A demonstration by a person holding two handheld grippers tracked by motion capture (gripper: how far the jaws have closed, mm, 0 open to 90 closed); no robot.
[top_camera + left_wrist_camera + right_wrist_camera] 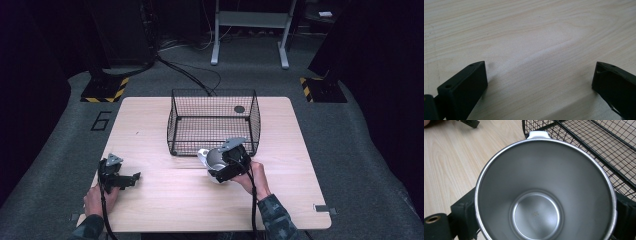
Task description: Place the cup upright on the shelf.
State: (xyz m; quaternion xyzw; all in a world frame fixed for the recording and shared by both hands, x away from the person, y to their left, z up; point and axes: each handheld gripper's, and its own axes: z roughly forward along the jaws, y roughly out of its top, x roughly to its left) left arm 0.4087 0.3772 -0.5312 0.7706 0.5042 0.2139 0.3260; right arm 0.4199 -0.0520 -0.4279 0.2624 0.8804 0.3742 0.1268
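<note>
While gripped in the right gripper [225,167], steel cup [216,161] hovering just at the 6 o'clock wall of the wire basket [214,122], tipped so that its mouth faces the riding camera. Seen from the right gripper view: empty inside, bare metal bottom, white handle [538,134] at 12 o'clock of the rim, black jaws pressed to the cup's outer wall at 9 and 3 o'clock. Closed on the cup, then, and clear of the surface [150,125] as far as can be judged.

Left gripper [131,178] resting low at 8 o'clock of the surface, jaws spread wide in its own view with plain wood grain between them, holding nothing.

Progress, by judgement: pick-up done, carry toward the basket nearly done; left to do, lifting over the near rim, lowering inside and letting go. Basket itself apparently empty; a dark round spot [239,109] showing at its 1 o'clock corner, whether in the basket or part of the wood beneath, cannot tell.

Light wood surface with rounded corners, otherwise bare. Around it grey carpet, a painted 6 [101,120] on the floor at 10 o'clock, yellow-and-black striped feet [106,90] at 10 and 2 o'clock, cables [190,75] trailing toward 12, a pale metal frame [250,30] beyond, dark room.
</note>
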